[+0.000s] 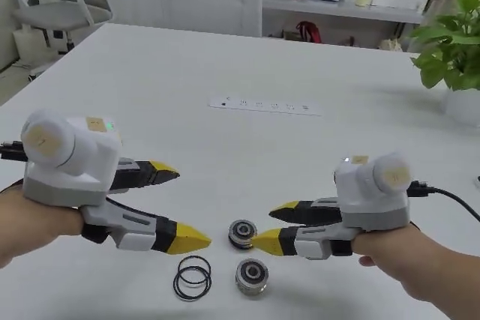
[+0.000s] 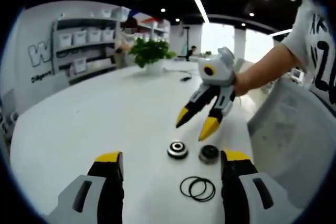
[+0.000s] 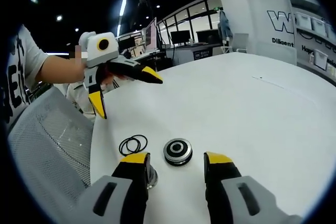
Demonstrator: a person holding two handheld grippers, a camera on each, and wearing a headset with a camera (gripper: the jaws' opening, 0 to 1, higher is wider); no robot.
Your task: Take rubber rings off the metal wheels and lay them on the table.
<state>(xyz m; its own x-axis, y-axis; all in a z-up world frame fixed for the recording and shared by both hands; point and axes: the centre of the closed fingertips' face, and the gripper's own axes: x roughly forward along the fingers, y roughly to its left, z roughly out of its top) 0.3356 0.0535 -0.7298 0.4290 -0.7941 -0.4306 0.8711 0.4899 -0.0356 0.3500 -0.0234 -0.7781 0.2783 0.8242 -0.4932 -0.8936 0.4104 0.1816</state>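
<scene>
Rings point(image 1: 192, 277) lie loose on the bench point(image 1: 315, 155), just beside the near wheel point(image 1: 252, 275); the far wheel point(image 1: 242, 233) sits close behind it. The left claw point(image 1: 191, 207) hovers spread and empty near the rings; the right claw point(image 1: 262, 226), also spread and empty, points at the far wheel.

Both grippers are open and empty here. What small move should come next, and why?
Probably ease the right gripper forward and close on the wheel, which lies just ahead between its open jaws. Some rings already lie nearby. Whether this wheel has one on it is unclear.
</scene>
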